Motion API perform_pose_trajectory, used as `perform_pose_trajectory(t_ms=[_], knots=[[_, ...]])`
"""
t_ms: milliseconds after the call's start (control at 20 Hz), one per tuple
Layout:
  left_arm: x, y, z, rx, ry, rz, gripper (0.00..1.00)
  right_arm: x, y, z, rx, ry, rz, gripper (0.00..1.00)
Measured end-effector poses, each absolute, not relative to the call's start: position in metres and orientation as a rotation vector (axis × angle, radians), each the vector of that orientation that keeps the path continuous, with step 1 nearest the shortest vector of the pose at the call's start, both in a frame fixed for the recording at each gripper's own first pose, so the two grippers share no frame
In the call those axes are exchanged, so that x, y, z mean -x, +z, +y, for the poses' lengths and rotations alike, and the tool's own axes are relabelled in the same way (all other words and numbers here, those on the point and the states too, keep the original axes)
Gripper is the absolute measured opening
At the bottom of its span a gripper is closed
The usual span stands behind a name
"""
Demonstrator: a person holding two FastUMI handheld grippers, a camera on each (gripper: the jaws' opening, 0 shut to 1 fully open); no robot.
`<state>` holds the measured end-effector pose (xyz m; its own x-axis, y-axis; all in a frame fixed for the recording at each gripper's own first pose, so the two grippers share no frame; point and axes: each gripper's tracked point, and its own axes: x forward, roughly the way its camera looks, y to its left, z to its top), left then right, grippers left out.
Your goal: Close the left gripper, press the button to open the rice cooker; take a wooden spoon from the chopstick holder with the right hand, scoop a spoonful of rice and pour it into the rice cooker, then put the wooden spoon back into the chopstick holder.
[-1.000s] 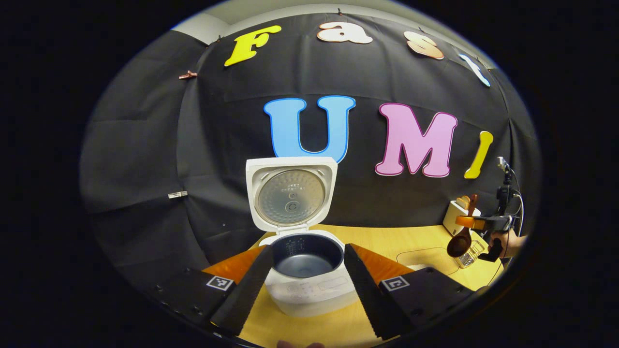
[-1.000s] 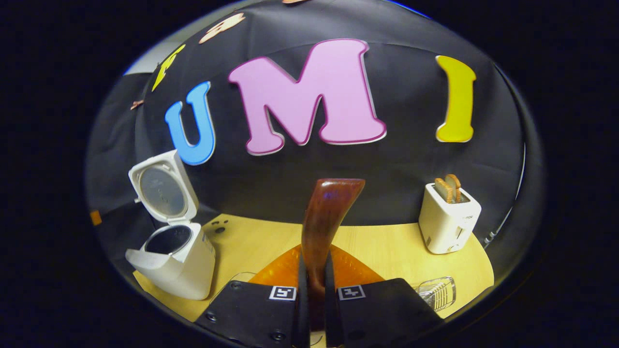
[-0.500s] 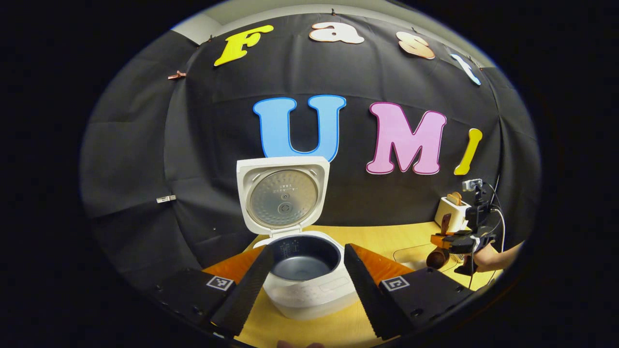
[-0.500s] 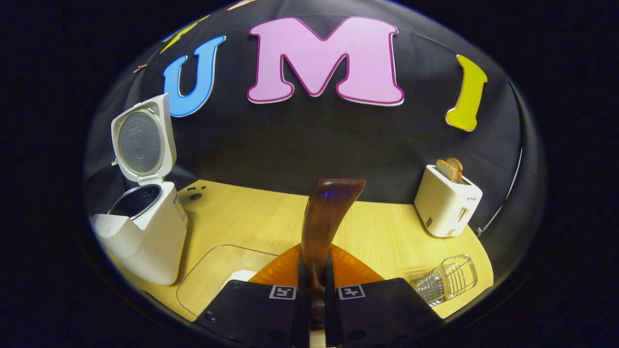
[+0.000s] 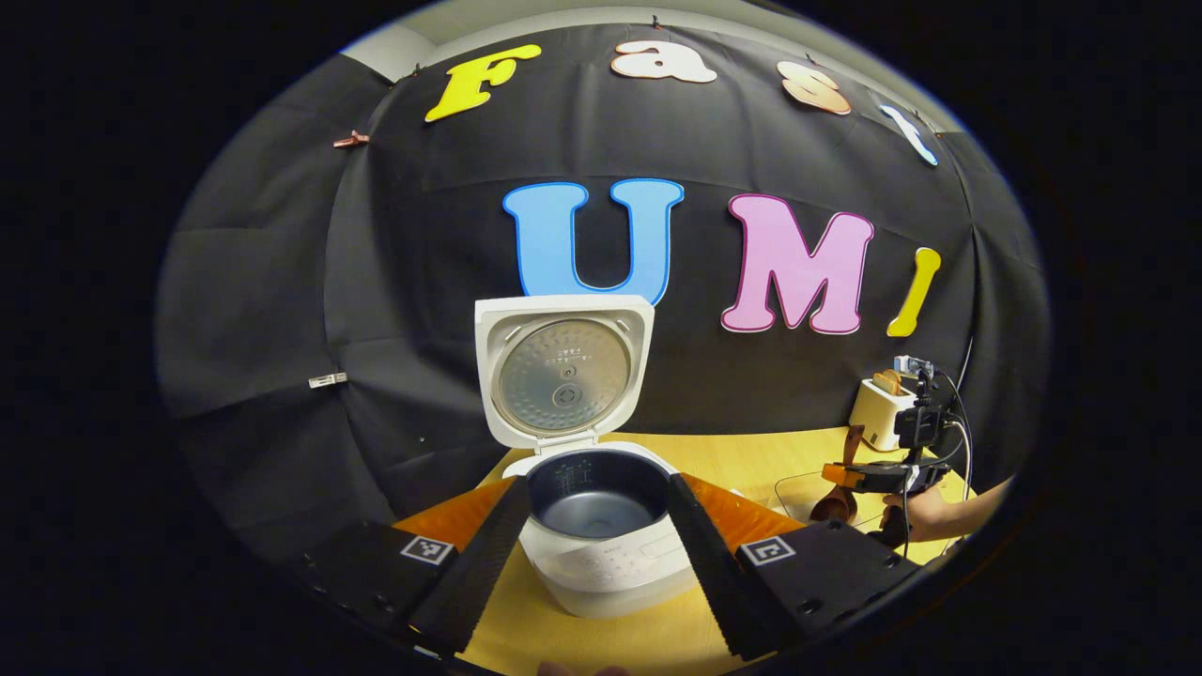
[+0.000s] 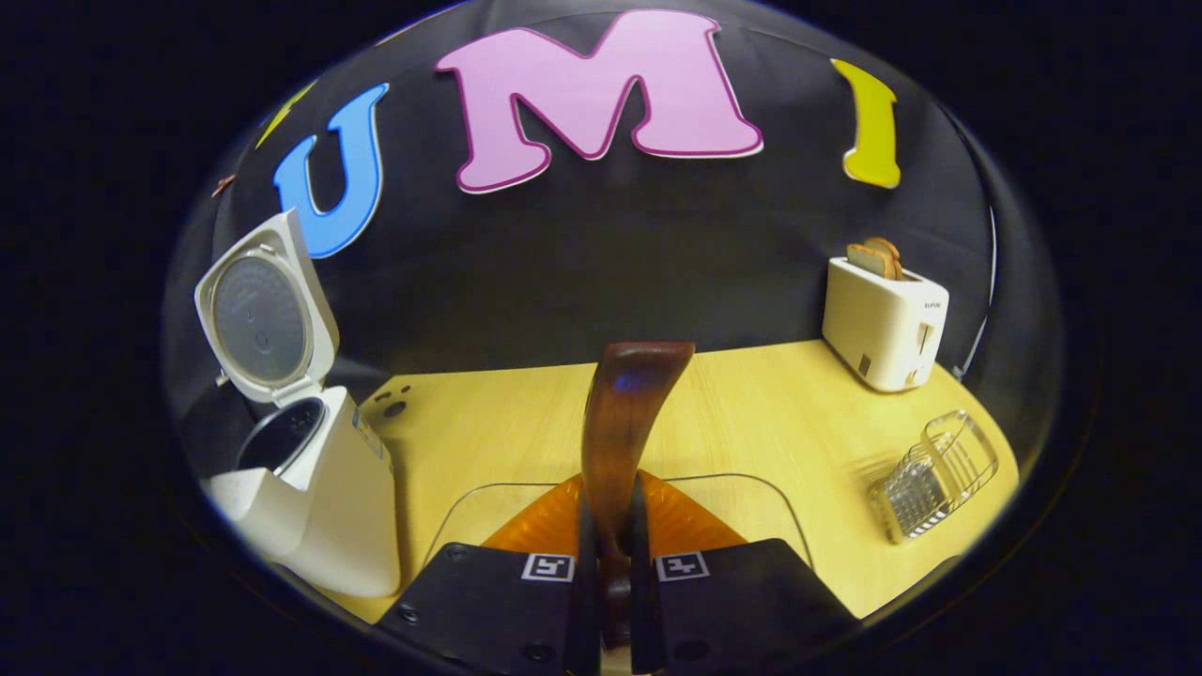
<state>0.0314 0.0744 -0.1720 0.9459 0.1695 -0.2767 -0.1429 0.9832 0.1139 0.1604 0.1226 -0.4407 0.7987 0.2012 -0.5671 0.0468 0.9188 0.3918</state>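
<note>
Wooden spoon (image 6: 624,422) is pinched tight in the right gripper (image 6: 608,582), over the clear tray (image 6: 751,498) by the table's front edge. Cooker (image 5: 601,526) lid is up. Left gripper (image 5: 592,554) is wide open, holding nothing. Scooping, pouring and putting back into the holder (image 6: 934,474) at the right edge are left.

No legible text: the toaster (image 6: 886,324) bears a small brand mark, the rice cooker (image 5: 606,554) faint panel print, both unreadable

white toaster (image 6: 886,324) with toast (image 6: 875,256), wooden table (image 6: 770,422)
</note>
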Motion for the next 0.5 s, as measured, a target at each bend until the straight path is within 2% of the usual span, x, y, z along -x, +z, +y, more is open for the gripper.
perform_pose_trajectory(t_ms=[250, 500], knots=[[-0.029, -0.170, 0.078, -0.089, 0.167, 0.283, 0.95, -0.156, -0.447, 0.128, -0.587, 0.027, 0.675, 0.16], [-0.026, -0.170, 0.076, -0.090, 0.169, 0.282, 0.95, -0.149, -0.445, 0.153, -0.604, 0.083, 0.682, 0.17]])
